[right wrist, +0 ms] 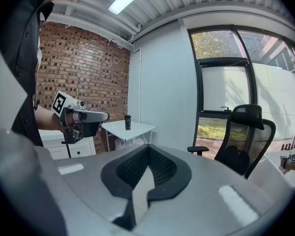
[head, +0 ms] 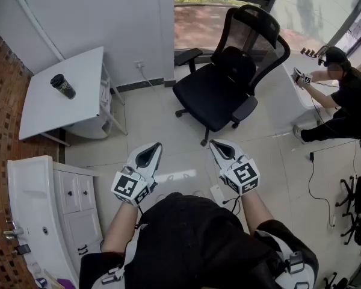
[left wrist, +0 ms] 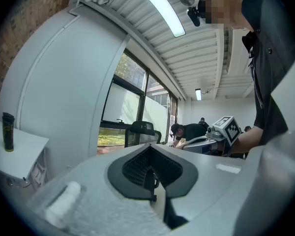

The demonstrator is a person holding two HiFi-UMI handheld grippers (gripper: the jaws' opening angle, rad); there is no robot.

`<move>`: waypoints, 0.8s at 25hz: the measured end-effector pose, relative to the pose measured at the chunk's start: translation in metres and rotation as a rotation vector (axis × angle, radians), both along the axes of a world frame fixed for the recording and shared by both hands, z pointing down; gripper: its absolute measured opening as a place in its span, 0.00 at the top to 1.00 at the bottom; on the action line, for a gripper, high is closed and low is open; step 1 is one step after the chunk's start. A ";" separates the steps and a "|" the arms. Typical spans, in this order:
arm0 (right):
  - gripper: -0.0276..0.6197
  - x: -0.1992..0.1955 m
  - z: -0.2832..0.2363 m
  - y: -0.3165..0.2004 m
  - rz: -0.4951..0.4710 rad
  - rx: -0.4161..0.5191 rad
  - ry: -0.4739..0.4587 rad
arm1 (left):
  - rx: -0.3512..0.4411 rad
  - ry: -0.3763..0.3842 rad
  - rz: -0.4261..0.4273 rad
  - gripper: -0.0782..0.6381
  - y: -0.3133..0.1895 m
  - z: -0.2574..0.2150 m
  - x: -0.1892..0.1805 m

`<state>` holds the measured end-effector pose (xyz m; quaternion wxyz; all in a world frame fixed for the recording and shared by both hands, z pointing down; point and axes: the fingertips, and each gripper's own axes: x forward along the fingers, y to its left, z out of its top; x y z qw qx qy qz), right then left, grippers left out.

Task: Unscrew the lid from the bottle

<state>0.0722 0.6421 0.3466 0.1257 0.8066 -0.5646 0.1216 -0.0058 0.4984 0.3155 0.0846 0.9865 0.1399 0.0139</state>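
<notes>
- The left gripper [head: 150, 152], white with black ribbed pads, has its jaws pressed together with nothing between them.
- The right gripper [head: 222, 149], of the same make, also has its jaws pressed together and holds nothing.
- Neither pair of jaws touches anything; both hang in the air above the pale tiled floor [head: 168, 116].
- The person holds both grippers out in front of the body, side by side and apart. The left one points level and the right one tips a little downward, each marker cube nearest the forearm.
- The dark cylindrical bottle [head: 62, 86], with its lid on, stands upright on a small white table [head: 54, 116], well ahead of the left jaws and off to their left, and well apart from both grippers.
- A black mesh office chair [head: 225, 83] stands ahead of the right jaws, a little to their right.
- A white drawer cabinet [head: 69, 200] is at the left of the left gripper.
- Another person in black [head: 343, 101] sits far to the right of the right jaws.
</notes>
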 end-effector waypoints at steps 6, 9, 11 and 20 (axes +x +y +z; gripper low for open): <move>0.95 -0.008 -0.006 -0.028 -0.029 0.017 0.018 | 0.016 0.007 -0.038 0.89 -0.029 -0.003 -0.012; 0.95 -0.015 -0.007 -0.048 -0.061 0.020 0.013 | 0.017 0.002 -0.077 0.89 -0.047 -0.002 -0.024; 0.95 -0.022 -0.005 -0.065 -0.093 0.019 0.011 | 0.019 0.000 -0.104 0.89 -0.062 -0.002 -0.035; 0.95 -0.069 0.004 -0.167 -0.270 0.019 0.002 | 0.029 -0.017 -0.278 0.89 -0.147 0.004 -0.108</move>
